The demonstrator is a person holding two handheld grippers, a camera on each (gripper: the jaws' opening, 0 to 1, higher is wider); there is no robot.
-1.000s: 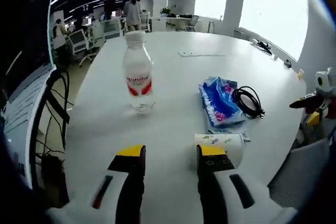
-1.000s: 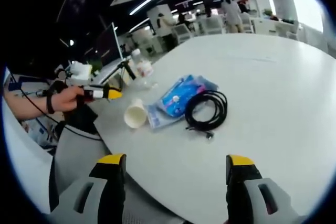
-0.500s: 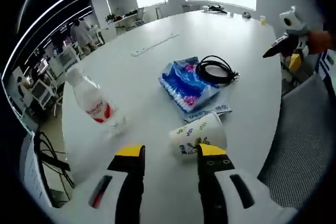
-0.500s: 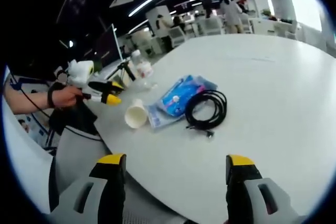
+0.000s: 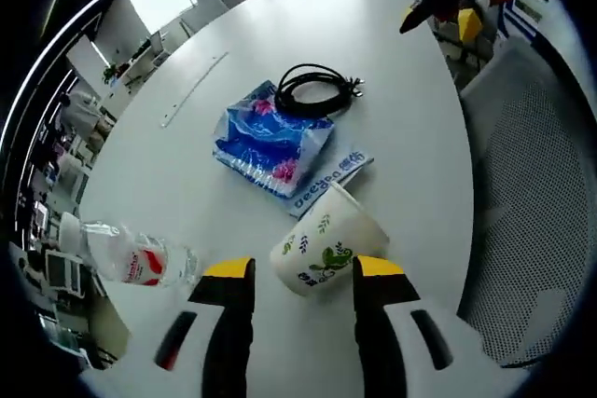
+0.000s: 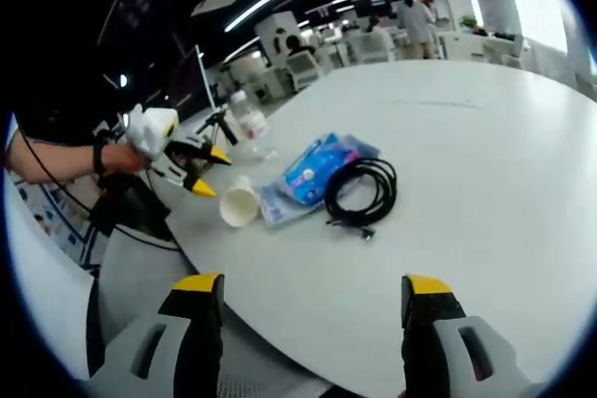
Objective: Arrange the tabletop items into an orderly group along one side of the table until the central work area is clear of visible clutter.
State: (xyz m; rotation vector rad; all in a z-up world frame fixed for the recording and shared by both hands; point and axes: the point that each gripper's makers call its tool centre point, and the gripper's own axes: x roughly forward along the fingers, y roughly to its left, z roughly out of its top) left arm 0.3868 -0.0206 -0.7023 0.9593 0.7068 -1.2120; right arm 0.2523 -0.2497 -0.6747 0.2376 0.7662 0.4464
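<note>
Fingers of our left gripper [image 5: 298, 281] stand open around the tipped cup [image 5: 325, 247]; our right gripper [image 6: 303, 300] gapes idle. Closing off-centre could roll it off the worktop [image 5: 410, 128].

Left gripper view close above paper cup [image 5: 326, 251], right gripper view farther across table [image 6: 466, 165], both sharing cable [image 6: 362, 195]

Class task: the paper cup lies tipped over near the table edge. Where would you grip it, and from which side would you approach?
Grip the paper cup across its side wall, about mid-length, coming from above with the left gripper, whose open jaws already flank it. It lies on its side on the white table, so the curved wall faces up while the open mouth faces sideways; squeeze lightly, since thin paper probably crushes.
</note>
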